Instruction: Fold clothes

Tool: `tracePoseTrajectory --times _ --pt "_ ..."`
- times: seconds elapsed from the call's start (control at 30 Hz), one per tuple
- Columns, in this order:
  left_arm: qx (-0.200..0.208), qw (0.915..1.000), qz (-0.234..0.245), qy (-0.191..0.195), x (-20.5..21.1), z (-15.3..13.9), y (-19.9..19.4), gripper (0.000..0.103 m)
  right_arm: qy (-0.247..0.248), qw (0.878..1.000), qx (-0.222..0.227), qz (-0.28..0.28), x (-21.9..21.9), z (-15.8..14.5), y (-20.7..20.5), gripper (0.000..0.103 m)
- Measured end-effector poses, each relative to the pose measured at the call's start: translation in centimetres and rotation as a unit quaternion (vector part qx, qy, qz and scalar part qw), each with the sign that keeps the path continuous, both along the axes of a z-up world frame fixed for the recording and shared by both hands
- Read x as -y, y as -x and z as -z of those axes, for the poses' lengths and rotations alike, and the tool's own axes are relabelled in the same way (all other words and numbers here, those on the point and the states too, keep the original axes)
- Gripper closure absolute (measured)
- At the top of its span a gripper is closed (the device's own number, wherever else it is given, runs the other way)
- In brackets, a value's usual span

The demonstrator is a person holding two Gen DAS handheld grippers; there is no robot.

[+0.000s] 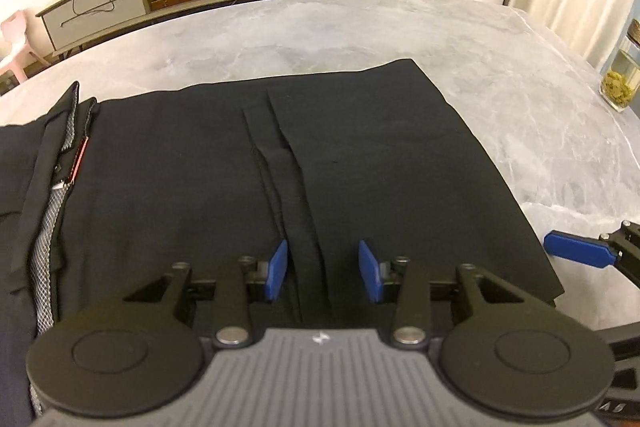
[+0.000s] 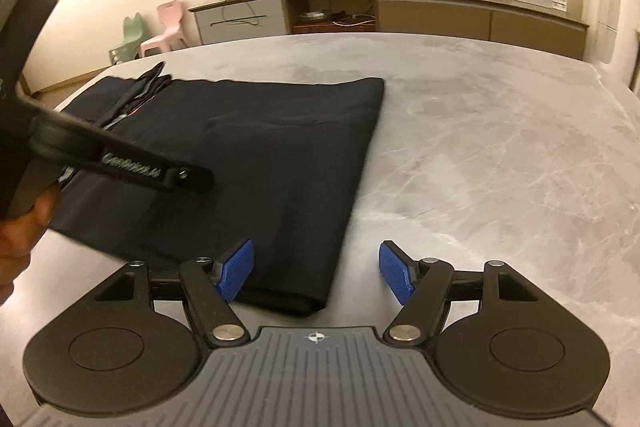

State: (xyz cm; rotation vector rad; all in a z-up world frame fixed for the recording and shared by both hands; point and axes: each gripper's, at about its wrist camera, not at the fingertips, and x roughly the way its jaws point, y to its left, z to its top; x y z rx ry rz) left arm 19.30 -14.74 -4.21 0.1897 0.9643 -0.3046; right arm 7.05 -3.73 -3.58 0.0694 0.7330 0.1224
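Black trousers [image 1: 192, 179] lie folded flat on the grey marble table [image 1: 360, 27], waistband with grey mesh lining and red tag at the left. My left gripper [image 1: 323, 271] is open and empty, low over the near part of the cloth, straddling a seam fold. My right gripper [image 2: 316, 275] is open and empty at the trousers' [image 2: 272, 147] near right corner, its left finger over the cloth and its right finger over bare table. One of its blue fingers [image 1: 580, 251] shows in the left wrist view at the right edge. The left gripper's body [image 2: 120, 163] crosses the right wrist view at left.
A glass jar [image 1: 620, 83] with yellow contents stands at the table's right edge. Beyond the table is a long sideboard [image 2: 400, 7] with small items, and pink and green plastic chairs [image 2: 160, 35]. Bare marble [image 2: 500, 147] lies right of the trousers.
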Motion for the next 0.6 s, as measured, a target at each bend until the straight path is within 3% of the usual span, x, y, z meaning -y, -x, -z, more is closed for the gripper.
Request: tracePoseTrajectory --times 0.07,0.13,0.2,0.3,0.37,0.4,0.47,0.53,0.6 --pt "0.004 0.9999 0.009 -0.009 0.2 -0.4 0.2 0.063 0.016 1.000 0.004 -0.006 -0.6 0.0 0.0 0.042" --pt "0.028 0.9993 0.016 -0.016 0.6 -2.0 0.7 0.060 0.023 1.000 0.010 -0.015 -1.0 -0.2 0.0 0.077" --pt "0.055 0.9980 0.025 -0.019 1.0 -3.7 1.2 0.052 0.058 0.998 0.029 -0.017 -1.8 -0.6 0.3 0.088" --pt "0.073 0.9957 0.058 0.001 2.6 -6.6 0.8 0.038 0.109 0.991 0.069 -0.031 -3.3 -1.5 0.9 0.091" --pt "0.057 0.9929 0.104 0.000 4.9 -7.5 -0.3 0.014 0.138 0.985 0.091 -0.042 -4.5 -1.9 1.3 0.092" --pt "0.041 0.9903 0.133 -0.009 6.3 -7.3 -1.0 0.010 0.147 0.983 0.099 -0.047 -5.1 -2.0 1.4 0.092" --pt "0.004 0.9824 0.182 -0.042 9.3 -6.2 -2.8 0.010 0.161 0.979 0.111 -0.056 -6.0 -2.1 1.4 0.093" --pt "-0.018 0.9749 0.202 -0.091 11.7 -4.3 -4.3 0.013 0.168 0.977 0.117 -0.064 -6.6 -2.1 1.3 0.093" --pt "-0.020 0.9660 0.214 -0.144 13.1 -2.3 -5.0 0.037 0.164 0.977 0.119 -0.066 -6.8 -1.9 1.0 0.093"
